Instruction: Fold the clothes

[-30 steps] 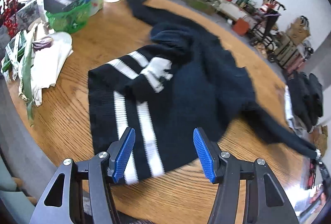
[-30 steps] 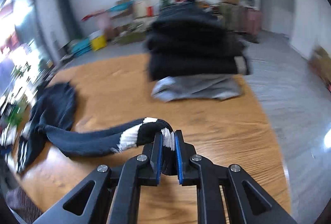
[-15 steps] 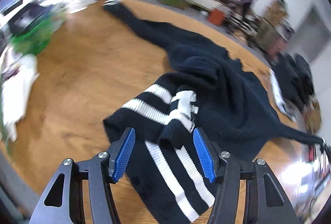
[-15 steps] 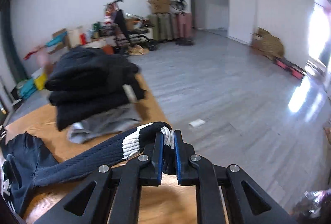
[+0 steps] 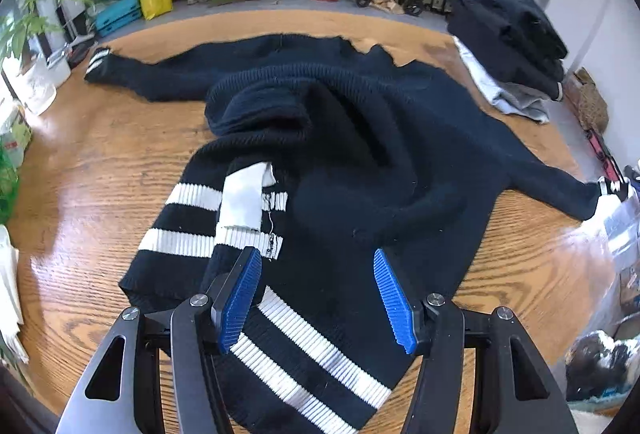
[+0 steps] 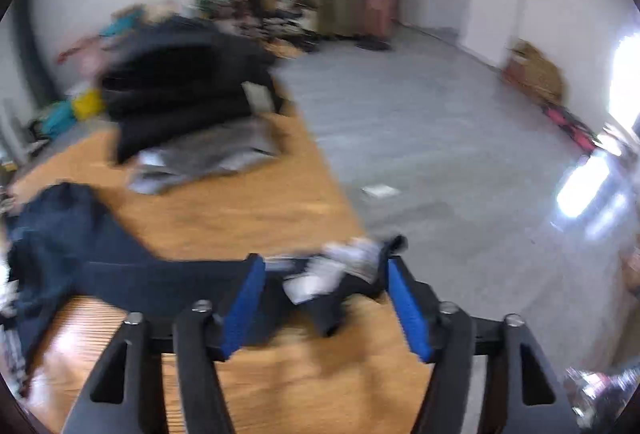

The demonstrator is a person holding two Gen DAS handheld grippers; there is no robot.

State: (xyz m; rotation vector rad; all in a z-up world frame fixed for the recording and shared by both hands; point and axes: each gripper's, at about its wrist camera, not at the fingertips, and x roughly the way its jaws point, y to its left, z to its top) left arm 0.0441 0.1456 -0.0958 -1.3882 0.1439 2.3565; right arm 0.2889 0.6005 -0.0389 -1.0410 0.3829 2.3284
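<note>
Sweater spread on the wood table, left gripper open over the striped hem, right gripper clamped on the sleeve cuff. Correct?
Not quite. The right gripper is open, as the right wrist view shows: its jaws stand apart, with the sleeve cuff lying loose between them at the table edge. The rest holds: sweater spread out, left gripper open over the striped hem.

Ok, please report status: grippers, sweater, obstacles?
Left gripper open above sweater hem. Right gripper open, sleeve cuff between jaws. Folded pile far corner, clear.
</note>
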